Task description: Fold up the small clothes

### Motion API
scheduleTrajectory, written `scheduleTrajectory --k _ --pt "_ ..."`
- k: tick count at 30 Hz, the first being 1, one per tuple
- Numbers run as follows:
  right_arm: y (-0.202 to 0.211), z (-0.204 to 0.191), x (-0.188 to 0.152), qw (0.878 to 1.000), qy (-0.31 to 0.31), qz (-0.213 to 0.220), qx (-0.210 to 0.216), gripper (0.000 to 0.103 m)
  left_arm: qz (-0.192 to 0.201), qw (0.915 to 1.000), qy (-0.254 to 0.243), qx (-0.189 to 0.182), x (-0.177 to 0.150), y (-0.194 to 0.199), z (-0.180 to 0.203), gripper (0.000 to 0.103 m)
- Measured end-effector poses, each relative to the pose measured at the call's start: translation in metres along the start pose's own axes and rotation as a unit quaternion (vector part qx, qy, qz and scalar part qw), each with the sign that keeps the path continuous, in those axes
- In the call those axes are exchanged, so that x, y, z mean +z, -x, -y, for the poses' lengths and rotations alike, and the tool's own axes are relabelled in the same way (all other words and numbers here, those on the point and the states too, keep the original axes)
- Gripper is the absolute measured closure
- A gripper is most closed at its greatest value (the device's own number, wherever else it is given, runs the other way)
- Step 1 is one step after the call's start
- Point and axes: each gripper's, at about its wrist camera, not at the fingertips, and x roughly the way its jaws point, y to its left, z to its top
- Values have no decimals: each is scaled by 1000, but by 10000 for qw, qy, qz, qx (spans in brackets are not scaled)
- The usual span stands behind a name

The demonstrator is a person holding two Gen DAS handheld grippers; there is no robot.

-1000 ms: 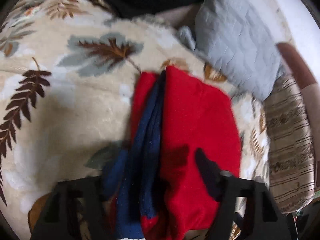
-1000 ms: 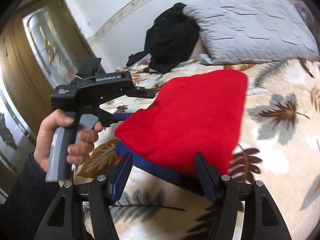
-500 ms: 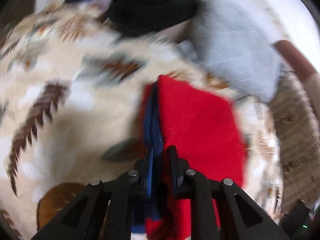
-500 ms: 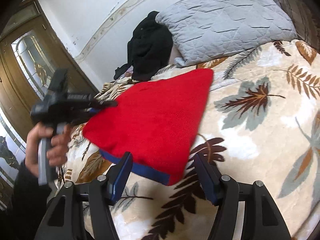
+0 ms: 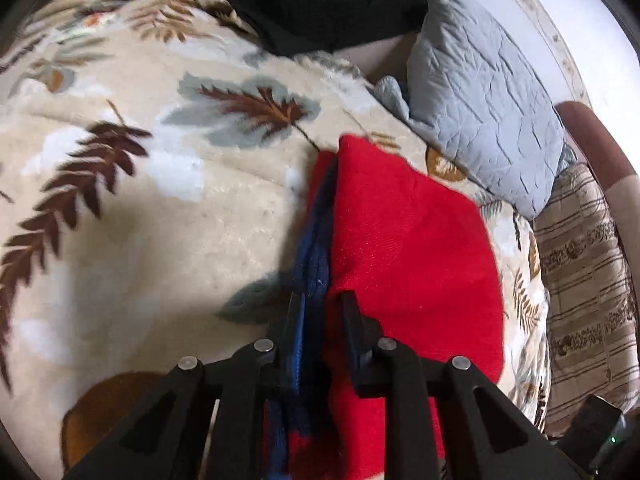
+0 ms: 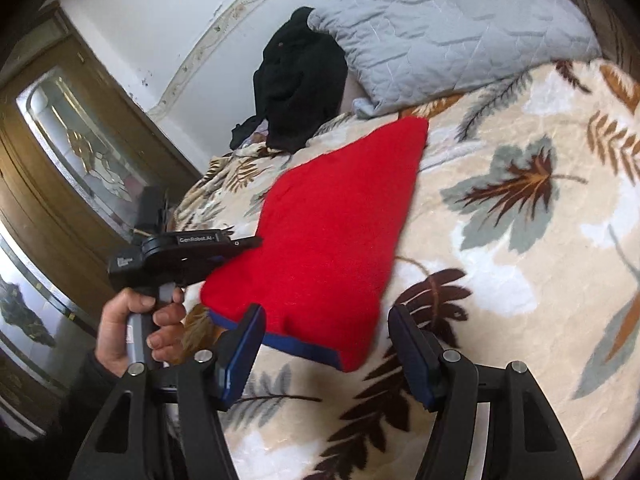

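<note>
On the bed, left wrist view: left gripper [image 5: 318,300] pinches the red garment's [image 5: 408,248] blue-trimmed edge [image 5: 316,248], jaws easing slightly apart; cloth already doubled
Right wrist view: right gripper [image 6: 326,344] gapes, jaws widening, around the near corner, gripping nothing; next fold seems pending

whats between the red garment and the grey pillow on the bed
Only bare leaf-print blanket separates the red garment from the grey pillow; the right wrist view shows it best.
</note>
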Motion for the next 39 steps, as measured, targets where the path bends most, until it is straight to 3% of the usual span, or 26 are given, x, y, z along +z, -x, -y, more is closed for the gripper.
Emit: scheduleTrajectory --k 2,5,7,10,11,12,13,16,19,20,21,22,27,30,32,34,37,39 --pt "-3 13 6 9991 -393 -54 170 30 391 9990 -179 148 -4 24 11 85" --pt "-14 41 19 9909 -1243 -123 511 25 791 9949 -596 -180 -13 47 35 80" --pt "-29 56 25 9831 -1669 -267 705 25 756 9912 -1072 -190 -22 38 54 77" --pt "-61 68 31 9698 -2138 -641 984 25 305 9883 -1384 573 -31 -7 53 77" --pt "-71 69 32 9669 -2212 -764 1016 25 267 9877 -1392 659 -33 -18 47 77" --pt "-82 66 35 9683 -2141 -928 894 31 458 9854 -1487 685 -36 -19 45 77" --pt "-85 59 37 9728 -1949 -1036 704 58 449 9850 -1508 706 -35 -17 45 77" --pt "-71 10 41 9929 -676 -959 -205 71 442 9855 -1473 710 -32 -15 42 77" --pt "-84 12 30 9892 -428 -1254 -626 71 420 9877 -1381 599 -33 -17 40 78" --pt "-86 24 28 9882 -755 -1274 -402 69 438 9868 -1425 625 -33 -16 40 78" --pt "-83 36 29 9855 -1190 -1210 -33 60 442 9866 -1441 624 -36 -13 39 78" --pt "-79 43 31 9833 -1414 -1132 150 42 437 9867 -1437 613 -36 -12 38 78" --pt "-63 71 51 9718 -2229 -340 687 32 399 9880 -1375 576 -32 -14 37 78" --pt "-93 84 63 9635 -2488 -610 777 31 397 9880 -1379 579 -32 -13 37 78" --pt "-105 73 72 9717 -2132 -711 733 54 388 9885 -1347 576 -32 -13 36 78" --pt "-96 38 80 9906 -1232 -575 124 64 382 9890 -1297 594 -31 -13 34 78" --pt "-90 1 80 9970 -209 -524 -521 65 360 9899 -1254 548 -30 -14 34 78" --pt "-101 23 76 9939 -611 -732 -547 63 382 9891 -1317 545 -32 -14 36 78"
